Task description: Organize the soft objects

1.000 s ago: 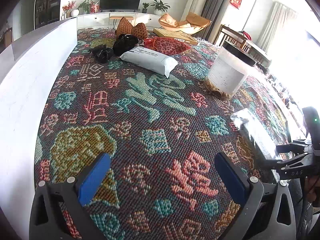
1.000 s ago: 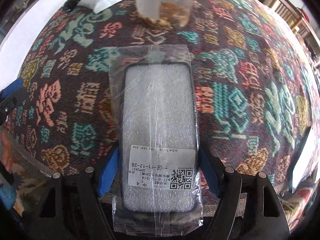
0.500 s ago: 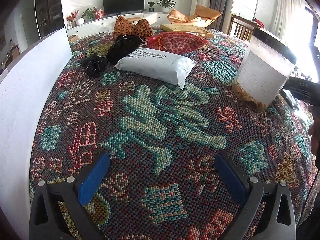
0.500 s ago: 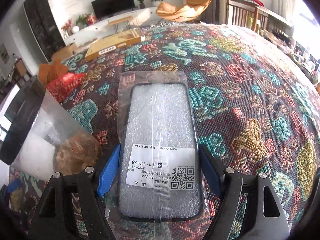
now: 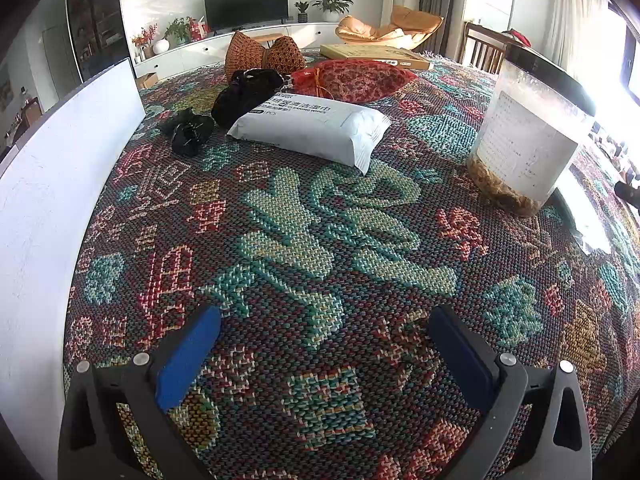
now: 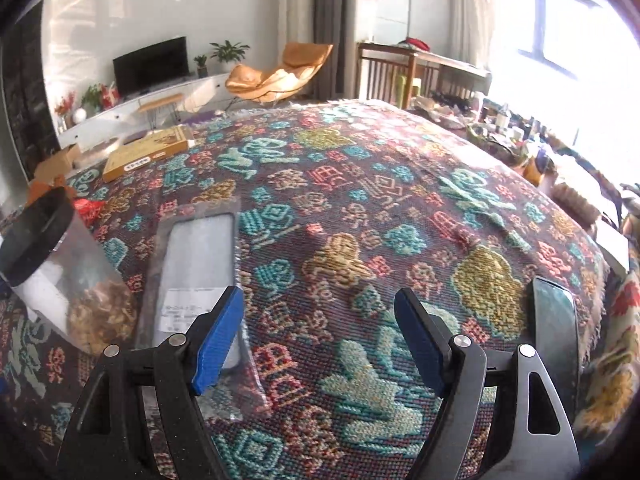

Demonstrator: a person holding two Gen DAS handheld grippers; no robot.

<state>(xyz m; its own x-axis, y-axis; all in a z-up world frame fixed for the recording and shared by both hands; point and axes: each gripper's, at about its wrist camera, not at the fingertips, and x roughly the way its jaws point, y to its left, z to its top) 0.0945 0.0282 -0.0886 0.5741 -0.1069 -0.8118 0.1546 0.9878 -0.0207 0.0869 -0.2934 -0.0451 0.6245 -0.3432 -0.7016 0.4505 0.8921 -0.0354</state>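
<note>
My left gripper (image 5: 324, 316) hangs open over the patterned tablecloth (image 5: 320, 240) with nothing between its fingers. Beyond it lie a white wipes pack (image 5: 316, 128), two black cloth bundles (image 5: 188, 132) (image 5: 248, 92), a red pouch (image 5: 352, 80) and orange woven bags (image 5: 264, 54). My right gripper (image 6: 318, 296) is open above bare cloth. The plastic-wrapped foam packet (image 6: 200, 256) lies flat to its left, with its near end behind the left finger (image 6: 218, 336). The packet's edge (image 5: 584, 216) also shows in the left wrist view.
A clear jar with a black lid (image 5: 528, 136) (image 6: 60, 272) stands beside the packet. A flat cardboard box (image 6: 148, 152) lies at the far end. A dark flat slab (image 6: 554, 320) sits near the right edge. A white wall (image 5: 48, 200) borders the table's left side.
My right gripper swung right; the foam packet, earlier between its fingers, now lies left of them. The left view first advanced toward the wipes pack, then held still.
</note>
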